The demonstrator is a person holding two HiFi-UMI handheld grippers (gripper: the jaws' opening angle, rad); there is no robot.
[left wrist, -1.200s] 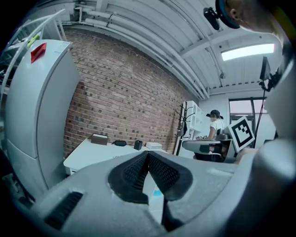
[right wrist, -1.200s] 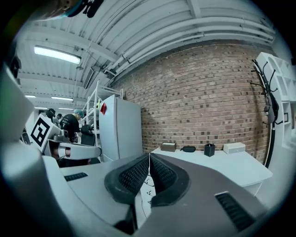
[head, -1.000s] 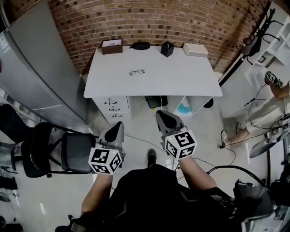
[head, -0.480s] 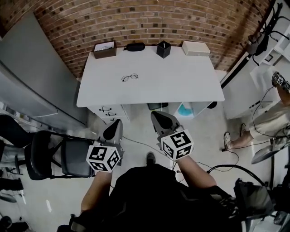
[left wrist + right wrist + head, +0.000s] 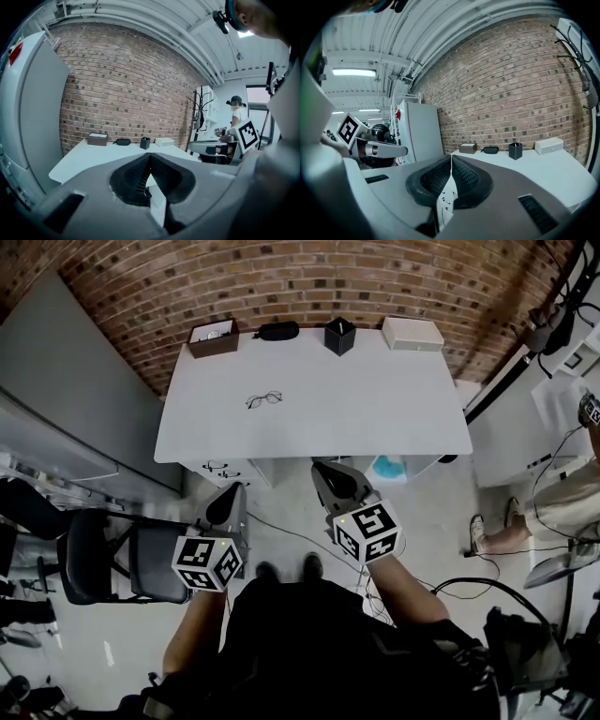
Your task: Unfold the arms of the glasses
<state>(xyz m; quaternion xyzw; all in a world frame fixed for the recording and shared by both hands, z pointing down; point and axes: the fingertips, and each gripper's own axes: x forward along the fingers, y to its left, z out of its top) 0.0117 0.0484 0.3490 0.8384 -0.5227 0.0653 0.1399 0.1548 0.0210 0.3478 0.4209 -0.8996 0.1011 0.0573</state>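
Up at the desk's back sit a brown box with something pale inside, a black cup and a white box. The glasses lie on its left half, far from the left tongs and right tongs, both closed and empty.

Glasses are lying left on the table; open box, case, pen holder, closed box are lining its rear edge.

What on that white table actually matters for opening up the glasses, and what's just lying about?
For the job: glasses; left gripper and right gripper, both shut and empty.

Lying about: brown box, black case, black cup, white box, in a row along the table's far edge.
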